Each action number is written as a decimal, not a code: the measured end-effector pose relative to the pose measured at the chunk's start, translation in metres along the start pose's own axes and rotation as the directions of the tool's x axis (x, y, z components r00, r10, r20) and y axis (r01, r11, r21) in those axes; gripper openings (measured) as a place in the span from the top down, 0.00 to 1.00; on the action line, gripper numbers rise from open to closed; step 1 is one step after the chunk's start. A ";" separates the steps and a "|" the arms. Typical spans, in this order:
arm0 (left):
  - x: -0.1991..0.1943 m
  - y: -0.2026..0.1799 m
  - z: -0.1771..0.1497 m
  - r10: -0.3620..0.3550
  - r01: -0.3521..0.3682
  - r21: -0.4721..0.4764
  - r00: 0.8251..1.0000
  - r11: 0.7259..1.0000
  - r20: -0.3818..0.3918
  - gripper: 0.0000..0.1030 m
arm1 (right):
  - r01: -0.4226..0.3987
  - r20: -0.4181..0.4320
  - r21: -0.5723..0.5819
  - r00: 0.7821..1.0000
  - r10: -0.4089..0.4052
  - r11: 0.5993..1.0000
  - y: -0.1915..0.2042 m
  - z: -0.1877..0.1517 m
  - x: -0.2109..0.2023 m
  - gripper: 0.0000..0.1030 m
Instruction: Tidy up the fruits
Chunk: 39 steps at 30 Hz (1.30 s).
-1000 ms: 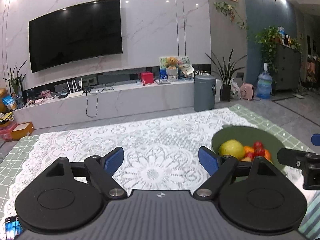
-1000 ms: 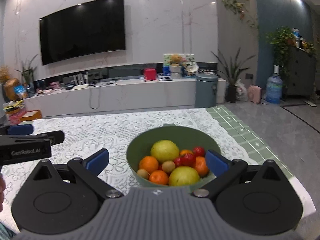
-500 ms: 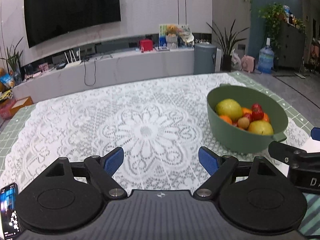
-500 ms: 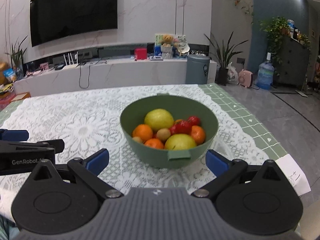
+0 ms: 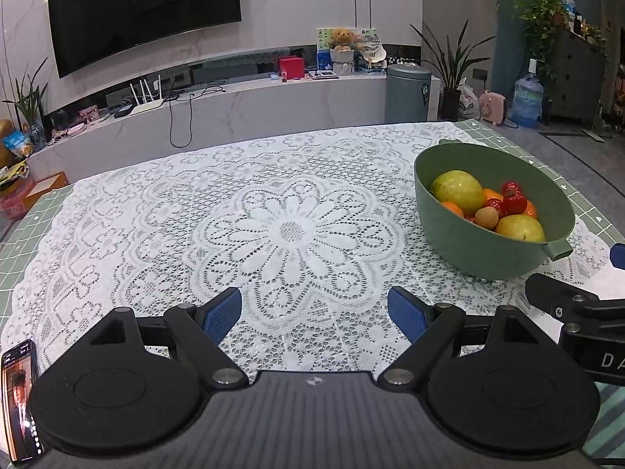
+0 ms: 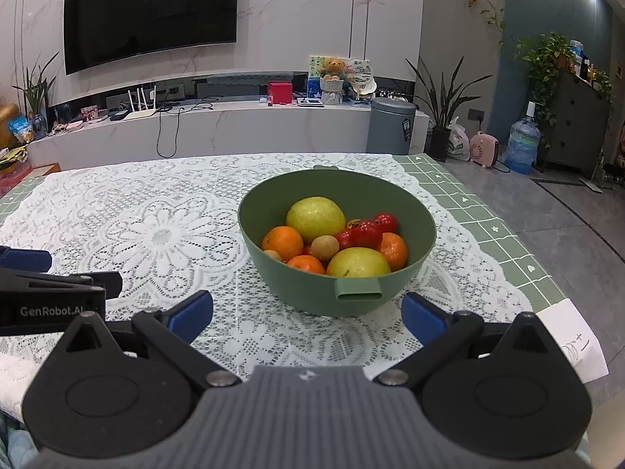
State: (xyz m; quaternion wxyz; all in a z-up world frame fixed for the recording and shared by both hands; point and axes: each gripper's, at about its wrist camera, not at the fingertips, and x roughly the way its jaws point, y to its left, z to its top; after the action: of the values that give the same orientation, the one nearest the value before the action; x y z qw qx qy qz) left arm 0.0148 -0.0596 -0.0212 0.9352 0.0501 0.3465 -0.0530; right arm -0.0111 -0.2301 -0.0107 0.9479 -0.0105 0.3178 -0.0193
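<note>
The green bowl (image 6: 336, 234) of mixed fruit sits on the lace cloth (image 6: 156, 234) at twelve o'clock from my right gripper (image 6: 306, 310) and two o'clock from my left gripper (image 5: 314, 308), both with jaws spread wide and empty.

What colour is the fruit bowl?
Green: the bowl shows best in the right wrist view.

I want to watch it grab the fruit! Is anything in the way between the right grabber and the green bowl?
Nothing visible is. The right gripper is open and empty, facing the green bowl across bare lace tablecloth. The bowl's near wall and handle tab front the fruit, so it would likely reach over the rim.
</note>
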 end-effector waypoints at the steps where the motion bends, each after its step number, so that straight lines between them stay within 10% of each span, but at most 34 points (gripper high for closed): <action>1: 0.000 0.000 0.000 0.000 0.000 0.000 1.000 1.000 0.000 0.04 | -0.001 0.000 0.000 1.000 0.001 1.000 0.000 0.000 0.000 0.04; 39: -0.002 0.004 0.000 0.008 -0.008 -0.006 1.000 1.000 -0.004 0.04 | -0.015 0.005 -0.007 1.000 0.015 1.000 0.005 -0.001 -0.002 0.04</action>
State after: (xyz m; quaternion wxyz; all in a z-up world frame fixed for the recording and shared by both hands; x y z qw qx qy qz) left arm 0.0139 -0.0556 -0.0191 0.9349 0.0489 0.3482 -0.0482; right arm -0.0134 -0.2251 -0.0106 0.9489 -0.0113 0.3153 -0.0111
